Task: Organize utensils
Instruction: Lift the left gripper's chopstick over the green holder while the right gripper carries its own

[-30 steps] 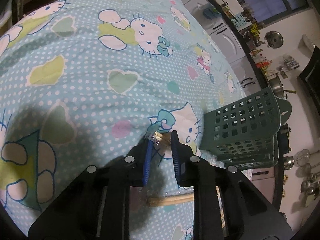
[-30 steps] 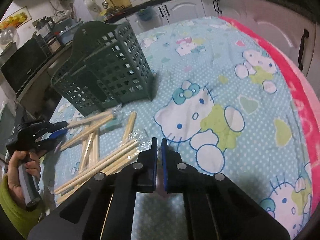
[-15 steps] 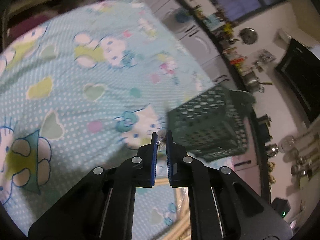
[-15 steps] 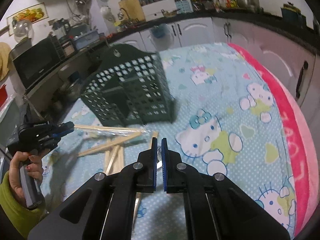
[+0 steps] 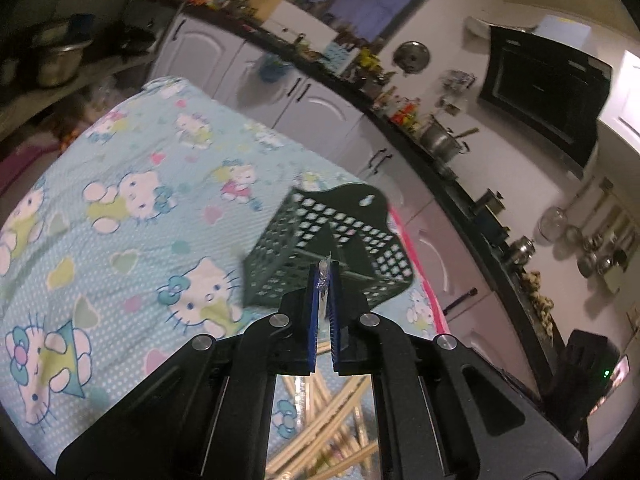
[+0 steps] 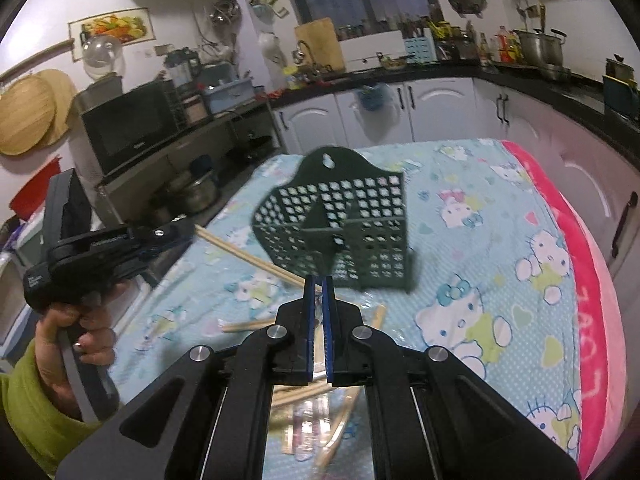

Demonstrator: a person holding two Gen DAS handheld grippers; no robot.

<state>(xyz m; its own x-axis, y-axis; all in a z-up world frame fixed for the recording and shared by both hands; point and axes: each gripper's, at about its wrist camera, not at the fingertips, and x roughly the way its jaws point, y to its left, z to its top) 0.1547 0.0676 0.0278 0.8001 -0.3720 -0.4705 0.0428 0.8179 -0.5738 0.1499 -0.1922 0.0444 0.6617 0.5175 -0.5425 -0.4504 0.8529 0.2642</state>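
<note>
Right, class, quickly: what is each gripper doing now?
Left gripper: shut on wrapped chopsticks.
Right gripper: shut, holding nothing visible.

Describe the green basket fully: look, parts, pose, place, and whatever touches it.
The basket is dark green, plastic by its look, with walls pierced by a grid of square holes. A taller back panel rises to a curved top with a keyhole-shaped hanging hole. An inner divider splits it into compartments, which seem empty. It stands upright on the cartoon-cat cloth, past the loose chopsticks. The left claw grips a wrapped chopstick in front of it; whether its tip touches the basket is unclear.
</note>
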